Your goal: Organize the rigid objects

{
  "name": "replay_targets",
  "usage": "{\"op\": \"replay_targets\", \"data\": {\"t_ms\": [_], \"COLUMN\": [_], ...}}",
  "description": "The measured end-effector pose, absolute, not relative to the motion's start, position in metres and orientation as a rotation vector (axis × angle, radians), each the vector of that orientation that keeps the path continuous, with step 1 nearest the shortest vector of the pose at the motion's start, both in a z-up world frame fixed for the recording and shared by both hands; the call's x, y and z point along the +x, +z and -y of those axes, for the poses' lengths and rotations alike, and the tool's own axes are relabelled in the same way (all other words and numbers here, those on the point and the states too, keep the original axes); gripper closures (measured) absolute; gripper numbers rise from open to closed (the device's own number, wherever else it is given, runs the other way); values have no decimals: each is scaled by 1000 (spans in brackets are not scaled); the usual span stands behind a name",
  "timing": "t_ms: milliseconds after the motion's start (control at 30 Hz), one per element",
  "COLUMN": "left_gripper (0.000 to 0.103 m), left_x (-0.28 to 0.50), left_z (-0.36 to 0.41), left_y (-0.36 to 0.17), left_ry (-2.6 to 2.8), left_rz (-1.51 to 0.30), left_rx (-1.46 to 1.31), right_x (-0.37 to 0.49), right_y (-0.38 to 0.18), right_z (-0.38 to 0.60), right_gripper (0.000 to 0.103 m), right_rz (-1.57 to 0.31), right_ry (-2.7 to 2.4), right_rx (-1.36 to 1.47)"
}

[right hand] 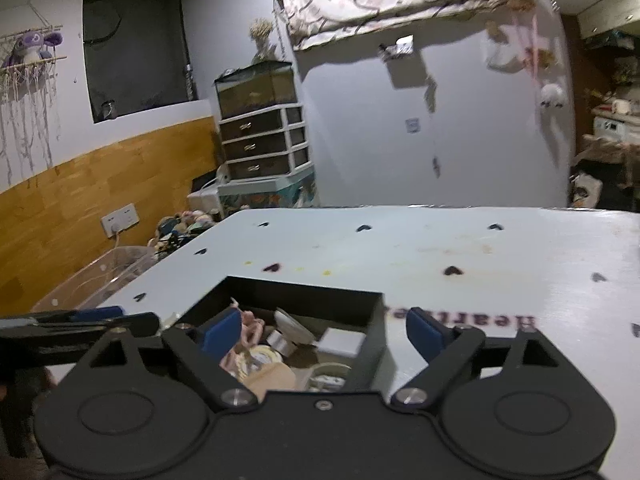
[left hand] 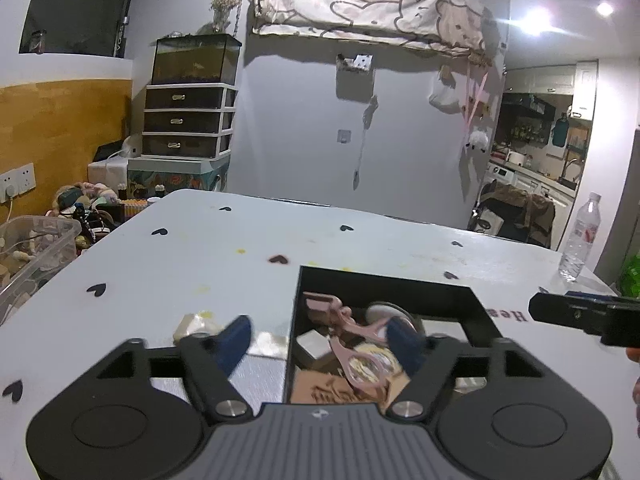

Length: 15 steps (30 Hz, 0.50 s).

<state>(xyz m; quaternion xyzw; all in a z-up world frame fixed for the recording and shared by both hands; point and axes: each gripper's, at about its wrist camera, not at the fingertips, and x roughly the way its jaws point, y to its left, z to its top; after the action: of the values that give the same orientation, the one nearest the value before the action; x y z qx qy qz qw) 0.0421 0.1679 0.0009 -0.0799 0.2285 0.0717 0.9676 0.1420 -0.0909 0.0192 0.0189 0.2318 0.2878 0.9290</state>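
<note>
Over the black box [left hand: 472,304], both grippers [left hand: 322,336] [right hand: 324,332] spread, empty; blurred contents partly hidden.

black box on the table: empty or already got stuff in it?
Not empty. The black box holds pink glasses, a white cube and a round disc; both views show it.

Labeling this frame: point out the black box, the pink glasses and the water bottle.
black box [left hand: 384,292]: left wrist view, far inner wall.
pink glasses [left hand: 366,366]: left wrist view, lens rim, inside the box.
water bottle [left hand: 580,236]: left wrist view, labelled middle.
</note>
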Motion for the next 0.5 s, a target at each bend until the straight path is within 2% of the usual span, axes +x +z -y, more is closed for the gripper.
{"op": "replay_targets", "data": {"t_ms": [167, 367, 500], "left_gripper": [8, 1, 0], "left_x": [17, -10, -23], "left_z": [-156, -141, -134], "left_y": [-2, -4, -3], "left_ry": [145, 147, 144], "left_rz": [-447, -418, -392], "left_rx": [-158, -148, -146], "right_x": [114, 82, 65], "right_y": [10, 3, 5], "right_z": [107, 128, 137], "right_gripper": [6, 3, 0], "right_rz": [-444, -406, -376], "right_ry": [541, 490, 468], "right_rx": [26, 6, 1]}}
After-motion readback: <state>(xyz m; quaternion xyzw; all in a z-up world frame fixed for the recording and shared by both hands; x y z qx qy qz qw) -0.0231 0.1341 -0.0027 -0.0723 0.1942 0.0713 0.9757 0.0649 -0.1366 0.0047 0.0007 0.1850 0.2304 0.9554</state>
